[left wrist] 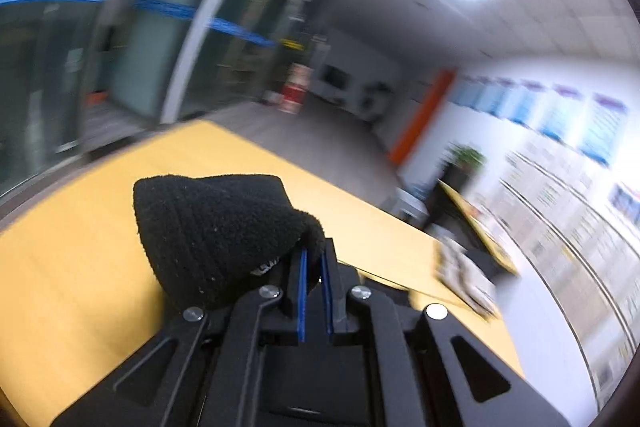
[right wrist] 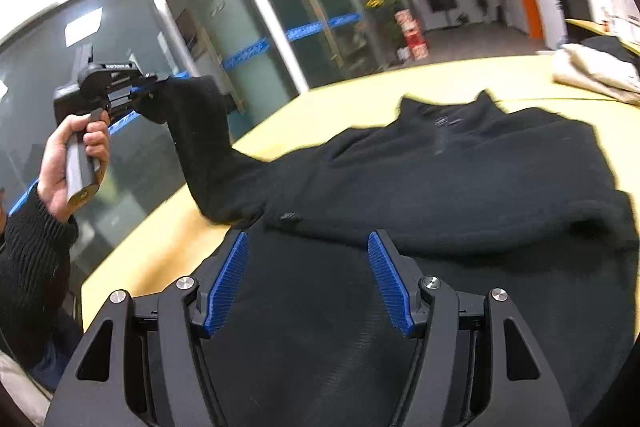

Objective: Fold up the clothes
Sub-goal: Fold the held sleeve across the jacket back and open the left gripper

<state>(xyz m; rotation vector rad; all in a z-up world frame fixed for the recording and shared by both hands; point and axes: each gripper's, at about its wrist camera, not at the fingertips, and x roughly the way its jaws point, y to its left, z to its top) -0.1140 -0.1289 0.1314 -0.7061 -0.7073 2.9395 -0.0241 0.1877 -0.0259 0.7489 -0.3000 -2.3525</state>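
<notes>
A black knit sweater (right wrist: 460, 179) lies spread on the yellow table (right wrist: 328, 107). My left gripper (left wrist: 314, 255) is shut on the cuff of the sweater's sleeve (left wrist: 216, 227) and holds it up off the table. In the right wrist view the left gripper (right wrist: 146, 89) shows at the far left, held in a hand, with the sleeve (right wrist: 204, 151) hanging from it down to the sweater's body. My right gripper (right wrist: 308, 247) is open and empty, just above the sweater's near hem.
A pile of light-coloured cloth (right wrist: 592, 75) lies at the table's far right, also in the left wrist view (left wrist: 464, 279). The table's left edge (right wrist: 132, 247) is close to the lifted sleeve. Glass partitions (right wrist: 224, 35) stand beyond the table.
</notes>
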